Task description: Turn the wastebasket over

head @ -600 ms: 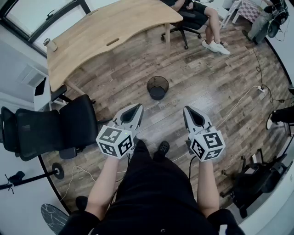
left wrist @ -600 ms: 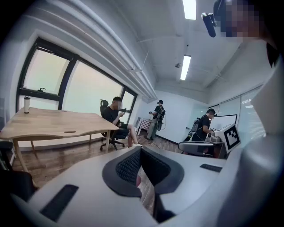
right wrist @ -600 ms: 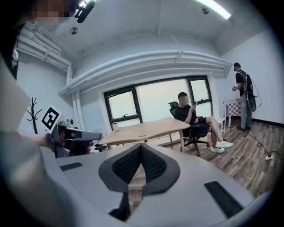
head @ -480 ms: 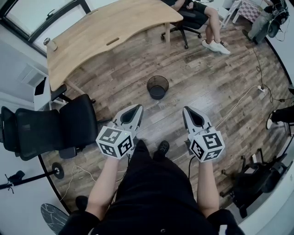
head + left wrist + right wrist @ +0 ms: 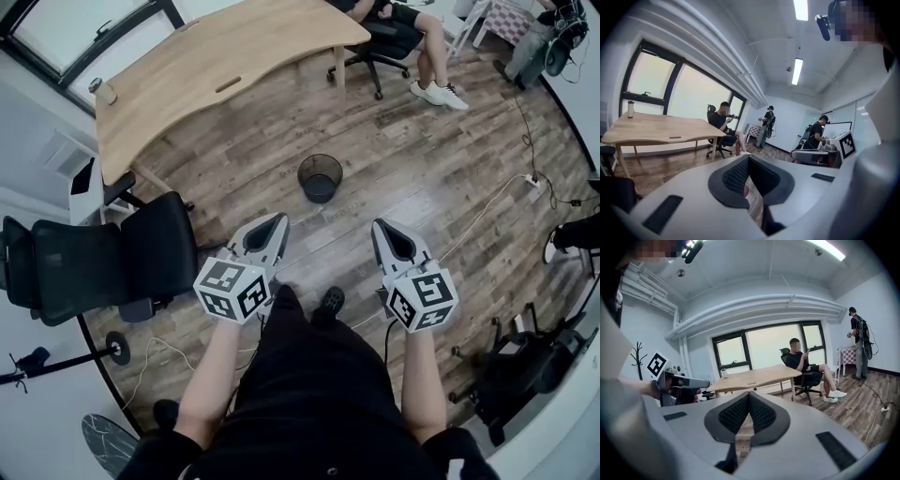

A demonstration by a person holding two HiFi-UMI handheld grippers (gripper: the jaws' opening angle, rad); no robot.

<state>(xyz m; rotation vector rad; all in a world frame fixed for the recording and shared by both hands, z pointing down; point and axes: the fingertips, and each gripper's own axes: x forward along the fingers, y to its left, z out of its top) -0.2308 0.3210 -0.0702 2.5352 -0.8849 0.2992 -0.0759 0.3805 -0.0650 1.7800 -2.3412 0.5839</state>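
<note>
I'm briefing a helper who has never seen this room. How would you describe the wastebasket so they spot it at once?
Find the big curved wooden desk. On the plank floor in front of it, out in the open, stands the wastebasket. It is the only small, round, dark bin, upright with its mouth up, and it stands well apart from the black chairs.

**A:** So where do we have everything around the wastebasket (image 5: 321, 178)?

**B:** It's on the floor (image 5: 422, 178). We see the desk (image 5: 216, 66) behind it and off to the left, and the office chair (image 5: 94, 258) left of it, nearer us. The seated person (image 5: 412, 28) is behind it on the right. Our left gripper (image 5: 279, 217) and right gripper (image 5: 380, 225) are on its near side, apart from it.
</note>
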